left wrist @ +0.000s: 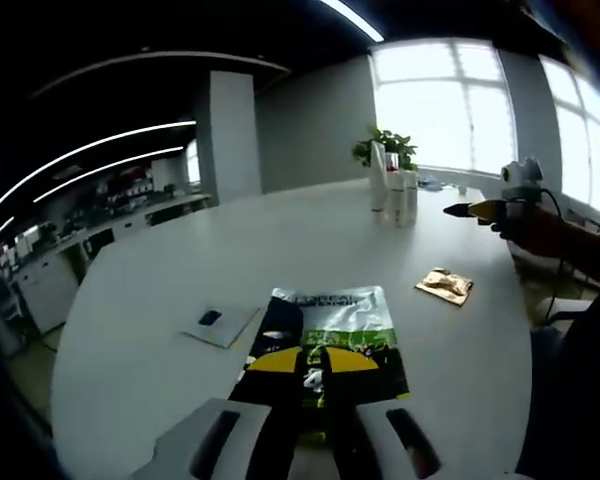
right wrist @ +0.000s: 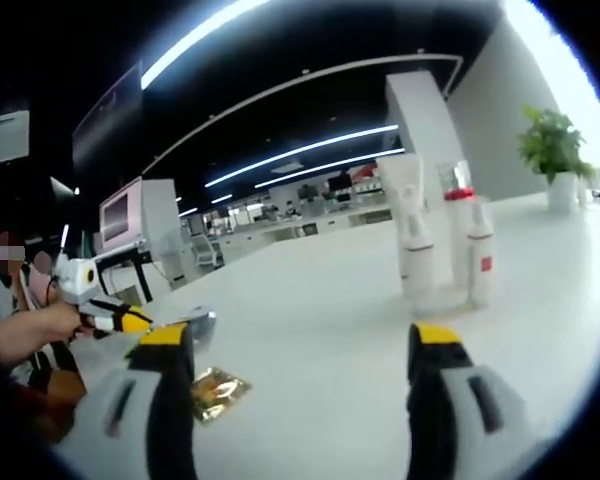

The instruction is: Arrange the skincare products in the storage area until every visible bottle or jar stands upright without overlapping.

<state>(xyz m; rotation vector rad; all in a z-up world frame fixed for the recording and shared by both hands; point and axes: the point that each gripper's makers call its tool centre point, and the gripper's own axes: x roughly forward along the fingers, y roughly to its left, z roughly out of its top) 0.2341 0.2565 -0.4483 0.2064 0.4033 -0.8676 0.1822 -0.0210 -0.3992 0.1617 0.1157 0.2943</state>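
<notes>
— Where do we see the bottles [right wrist: 442, 240]?
— Upright, clustered on the white table [right wrist: 320, 320], ahead of our right tool [right wrist: 298, 350], jaws wide apart.
— And the left tool [left wrist: 307, 385]?
— Clamped on a dark packet [left wrist: 330, 330]; a gold sachet [left wrist: 445, 285] lies nearby.

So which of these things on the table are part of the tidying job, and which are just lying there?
Part of the job:
- white tubes and bottles, standing together
- left gripper, shut on the dark packet
- right gripper, open

Just lying about:
- gold sachet
- small white card
- potted plant
</notes>
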